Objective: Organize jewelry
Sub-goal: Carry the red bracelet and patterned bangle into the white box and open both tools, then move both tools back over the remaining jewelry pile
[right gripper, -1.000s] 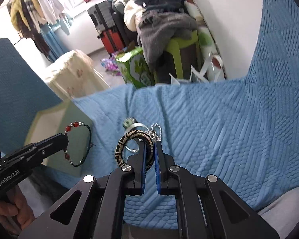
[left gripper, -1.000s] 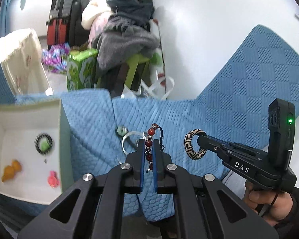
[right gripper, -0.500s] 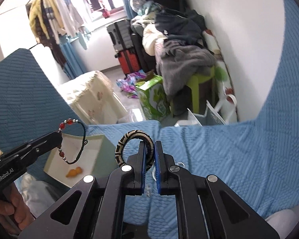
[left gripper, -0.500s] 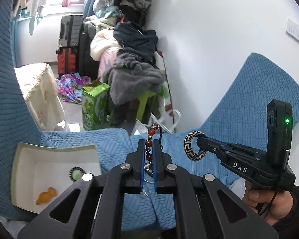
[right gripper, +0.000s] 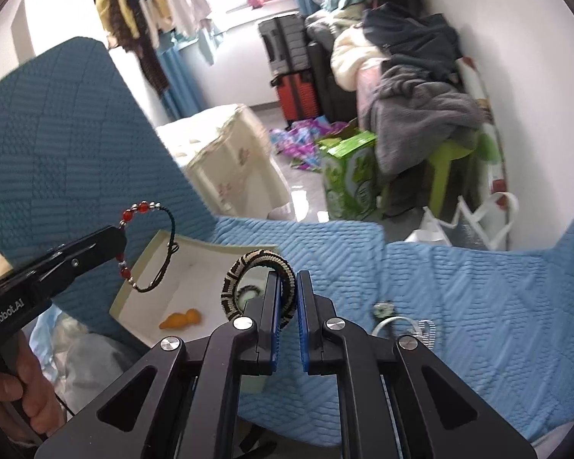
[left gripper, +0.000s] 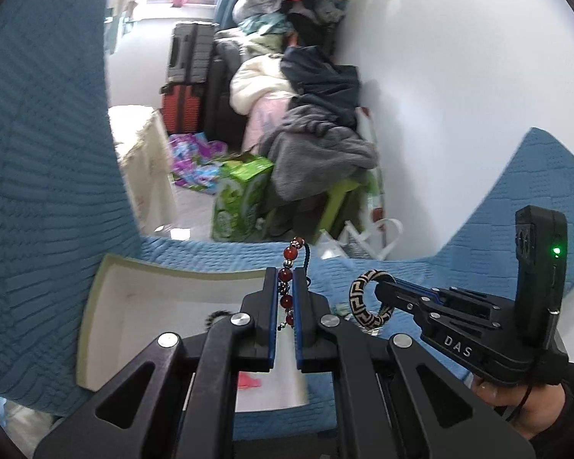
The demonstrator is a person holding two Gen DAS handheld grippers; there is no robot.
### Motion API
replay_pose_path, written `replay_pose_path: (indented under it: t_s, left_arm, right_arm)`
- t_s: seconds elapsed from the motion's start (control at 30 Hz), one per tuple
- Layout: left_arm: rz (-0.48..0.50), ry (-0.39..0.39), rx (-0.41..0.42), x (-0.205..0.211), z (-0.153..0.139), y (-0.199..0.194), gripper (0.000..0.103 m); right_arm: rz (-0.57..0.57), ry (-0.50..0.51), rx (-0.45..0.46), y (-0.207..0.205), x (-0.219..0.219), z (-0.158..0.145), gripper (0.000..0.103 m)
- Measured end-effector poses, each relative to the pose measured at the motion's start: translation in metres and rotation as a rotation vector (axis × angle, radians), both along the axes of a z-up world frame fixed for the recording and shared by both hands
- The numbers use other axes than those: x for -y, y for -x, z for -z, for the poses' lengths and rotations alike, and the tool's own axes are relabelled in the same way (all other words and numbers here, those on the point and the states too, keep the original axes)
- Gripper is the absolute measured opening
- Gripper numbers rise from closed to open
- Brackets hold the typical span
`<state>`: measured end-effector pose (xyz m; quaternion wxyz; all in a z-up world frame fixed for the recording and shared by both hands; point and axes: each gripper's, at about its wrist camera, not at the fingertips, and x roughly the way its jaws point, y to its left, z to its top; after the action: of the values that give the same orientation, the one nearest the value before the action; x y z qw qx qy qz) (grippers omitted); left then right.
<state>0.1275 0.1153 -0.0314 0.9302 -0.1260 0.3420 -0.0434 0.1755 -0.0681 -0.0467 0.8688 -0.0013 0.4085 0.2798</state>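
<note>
We have lifted both pieces off the blue bedspread [right gripper: 459,287] and swung them toward the white box [left gripper: 107,306] — delivery looks next. The left gripper [left gripper: 286,290] has its jaws clamped on the red bead bracelet [left gripper: 287,298]; the right gripper [right gripper: 288,287] has its jaws clamped on the woven black-and-cream bangle [right gripper: 248,264]. The box sits at the bedspread's left edge, holding an orange charm [right gripper: 180,319]. Open air above it; a few pieces [right gripper: 401,323] remain on the bedspread.
</note>
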Motion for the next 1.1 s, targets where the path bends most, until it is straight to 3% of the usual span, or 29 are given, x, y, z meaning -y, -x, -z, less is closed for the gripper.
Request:
replay_pose_path:
  t_s: [0.27,0.6,0.73,0.87,0.97,1.1]
  left_arm:
    - [-0.077,0.011,-0.082,-0.034,0.036,0.001,0.007]
    - [-0.106,0.037,-0.149,-0.05,0.061,0.004,0.007]
    - [-0.102,0.042,-0.143,-0.05,0.059,0.004,0.007]
    - [-0.098,0.047,-0.138,-0.048,0.053,0.003,0.008]
    - [-0.104,0.045,-0.126,-0.044,0.045,0.004,0.026]
    - [-0.09,0.04,-0.088,-0.032,0.028,0.008,0.029]
  right_arm:
    - [-0.09,0.054,-0.06,-0.003,-0.05,0.038,0.007]
    - [-0.13,0.122,-0.097,-0.006,-0.077,0.071,0.007]
    - [-0.133,0.117,-0.106,-0.006,-0.076,0.07,0.008]
    - [-0.127,0.094,-0.092,-0.007,-0.067,0.061,0.022]
    - [-0.12,0.083,-0.07,-0.005,-0.057,0.048,0.022]
    - [-0.106,0.063,-0.038,-0.002,-0.04,0.028,0.022]
